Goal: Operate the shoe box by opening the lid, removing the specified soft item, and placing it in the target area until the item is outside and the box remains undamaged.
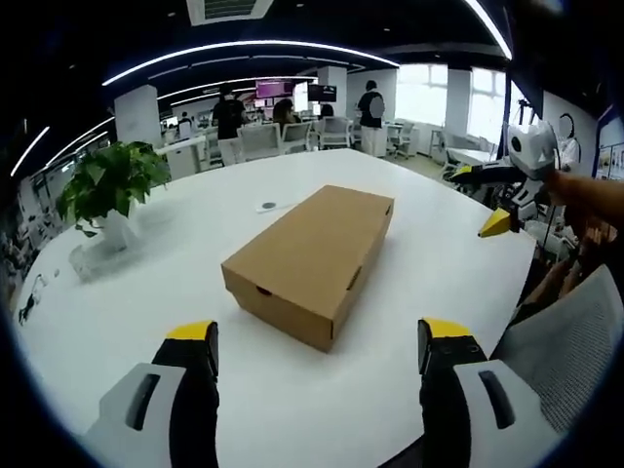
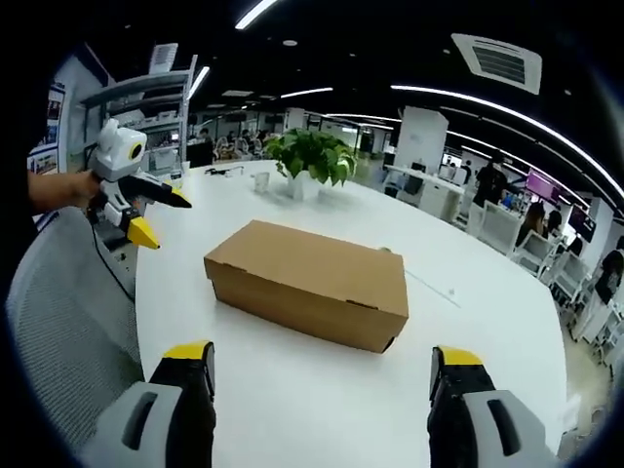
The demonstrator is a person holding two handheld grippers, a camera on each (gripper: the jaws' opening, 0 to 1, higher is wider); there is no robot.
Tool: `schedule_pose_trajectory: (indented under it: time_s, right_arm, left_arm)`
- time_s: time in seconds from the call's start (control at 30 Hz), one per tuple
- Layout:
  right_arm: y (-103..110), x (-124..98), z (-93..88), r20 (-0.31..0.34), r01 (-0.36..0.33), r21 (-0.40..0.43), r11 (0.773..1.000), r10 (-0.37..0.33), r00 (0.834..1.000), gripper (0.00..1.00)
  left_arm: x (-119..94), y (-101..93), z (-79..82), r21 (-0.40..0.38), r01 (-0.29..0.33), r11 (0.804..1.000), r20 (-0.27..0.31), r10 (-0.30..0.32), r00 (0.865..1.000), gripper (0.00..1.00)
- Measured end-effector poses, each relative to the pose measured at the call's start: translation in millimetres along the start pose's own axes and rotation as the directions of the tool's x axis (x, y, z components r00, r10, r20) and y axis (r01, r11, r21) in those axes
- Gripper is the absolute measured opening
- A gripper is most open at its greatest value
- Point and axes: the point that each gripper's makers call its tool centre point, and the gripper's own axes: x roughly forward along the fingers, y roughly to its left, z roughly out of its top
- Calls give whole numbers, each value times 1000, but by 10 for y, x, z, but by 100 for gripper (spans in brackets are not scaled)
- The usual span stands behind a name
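Observation:
A brown cardboard shoe box (image 1: 312,259) lies with its lid down on the white table (image 1: 195,253); in the right gripper view the shoe box (image 2: 310,281) lies just ahead. My left gripper (image 1: 320,341) is open, its yellow-tipped jaws wide apart a short way before the box's near end. My right gripper (image 2: 323,364) is open too, short of the box's long side. The right gripper (image 1: 492,200) shows at the far right of the left gripper view, the left gripper (image 2: 146,210) at the left of the right gripper view, both held off the table's edge.
A potted green plant (image 1: 109,185) stands at the table's left side, also the plant (image 2: 312,156) beyond the box. A small round disc (image 1: 268,206) lies past the box. A grey mesh chair (image 2: 58,331) sits by the table's edge. People and desks fill the background.

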Motion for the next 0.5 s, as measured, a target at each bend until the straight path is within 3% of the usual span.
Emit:
schedule_pose_trajectory:
  time_s: [0.5]
  right_arm:
    - [-233,347,22,8,-66,-67,996,67,998,87]
  left_arm:
    - [275,26,-9,-16,4,1000,-2,-4,1000,83]
